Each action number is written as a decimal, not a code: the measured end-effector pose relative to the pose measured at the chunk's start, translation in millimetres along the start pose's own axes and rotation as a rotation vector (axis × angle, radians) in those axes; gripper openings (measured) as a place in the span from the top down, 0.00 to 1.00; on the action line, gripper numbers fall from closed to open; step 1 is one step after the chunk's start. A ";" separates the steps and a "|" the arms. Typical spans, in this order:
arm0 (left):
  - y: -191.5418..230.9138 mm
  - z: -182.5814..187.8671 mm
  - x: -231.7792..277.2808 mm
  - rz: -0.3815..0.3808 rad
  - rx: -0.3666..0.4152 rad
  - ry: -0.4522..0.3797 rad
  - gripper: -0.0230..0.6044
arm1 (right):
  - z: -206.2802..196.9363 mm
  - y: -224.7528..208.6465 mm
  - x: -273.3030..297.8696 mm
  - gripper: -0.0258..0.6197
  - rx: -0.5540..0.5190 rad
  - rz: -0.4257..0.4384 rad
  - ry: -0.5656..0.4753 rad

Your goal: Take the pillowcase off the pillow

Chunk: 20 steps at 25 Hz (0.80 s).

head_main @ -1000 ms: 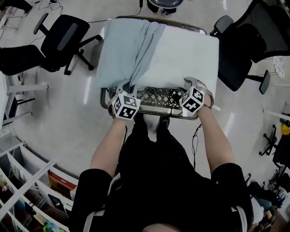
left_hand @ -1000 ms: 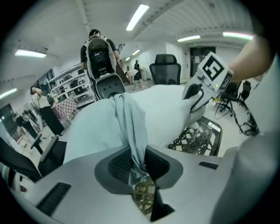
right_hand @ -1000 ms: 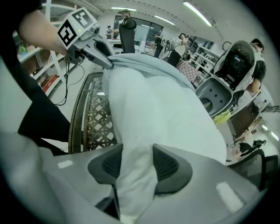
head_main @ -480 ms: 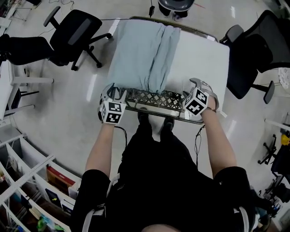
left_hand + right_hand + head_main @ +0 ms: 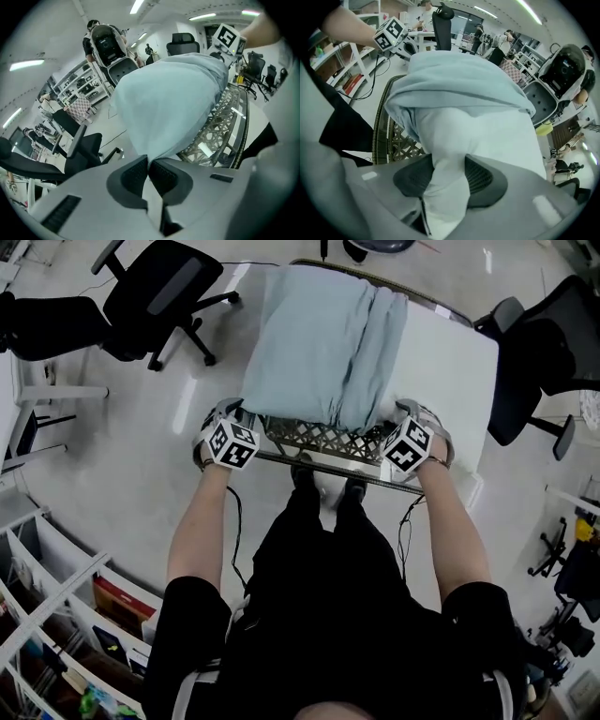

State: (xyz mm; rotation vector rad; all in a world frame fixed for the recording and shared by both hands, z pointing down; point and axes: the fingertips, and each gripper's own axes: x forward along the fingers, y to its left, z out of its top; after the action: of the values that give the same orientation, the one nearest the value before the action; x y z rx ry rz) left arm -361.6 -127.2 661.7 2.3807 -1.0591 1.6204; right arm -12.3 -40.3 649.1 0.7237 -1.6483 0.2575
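Watching from here, the left gripper (image 5: pixel 149 164) has its fingers (image 5: pixel 133 176) clenched on the blue pillowcase (image 5: pixel 319 343), half off the pillow (image 5: pixel 441 362) on the bench (image 5: pixel 319 440). The right gripper (image 5: pixel 447 176) has just been closing its fingers on the pillow's white corner. If that hold slips, the pillow follows the case.

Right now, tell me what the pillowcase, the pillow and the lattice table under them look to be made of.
Pillowcase: pale blue woven cloth, matte. It gathers into soft folds.
Pillow: white fabric shell, matte and puffy, so probably soft filling, which is unseen.
Lattice table: likely metal with a silvery finish, judging by the thin crossed bars and a rim that catches the light.
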 end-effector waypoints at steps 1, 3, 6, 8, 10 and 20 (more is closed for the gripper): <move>8.6 -3.2 0.5 0.006 -0.016 0.006 0.95 | -2.3 -0.8 -2.1 0.64 0.015 0.003 0.000; 28.6 -10.5 -0.7 0.017 -0.066 0.012 0.95 | -6.5 -3.1 -7.5 0.66 0.041 0.007 -0.005; 56.7 -21.6 -5.6 0.042 -0.094 0.021 0.95 | -10.8 -4.6 -13.0 0.68 0.073 0.004 -0.009; 77.5 -30.5 -8.1 0.070 -0.088 0.030 0.95 | -13.5 -4.9 -15.0 0.69 0.098 0.004 -0.011; 96.2 -36.6 -8.0 0.084 -0.086 0.034 0.95 | -17.5 -4.3 -17.7 0.69 0.121 0.005 -0.013; 47.3 1.1 -21.0 -0.076 0.009 -0.076 0.66 | -22.8 -7.4 -24.7 0.69 0.193 0.030 0.031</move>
State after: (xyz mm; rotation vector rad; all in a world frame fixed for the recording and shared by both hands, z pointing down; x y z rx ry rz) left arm -392.1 -153.1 629.0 2.4737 -0.9622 1.5251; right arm 11.7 -25.9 629.0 0.8360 -1.6203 0.4523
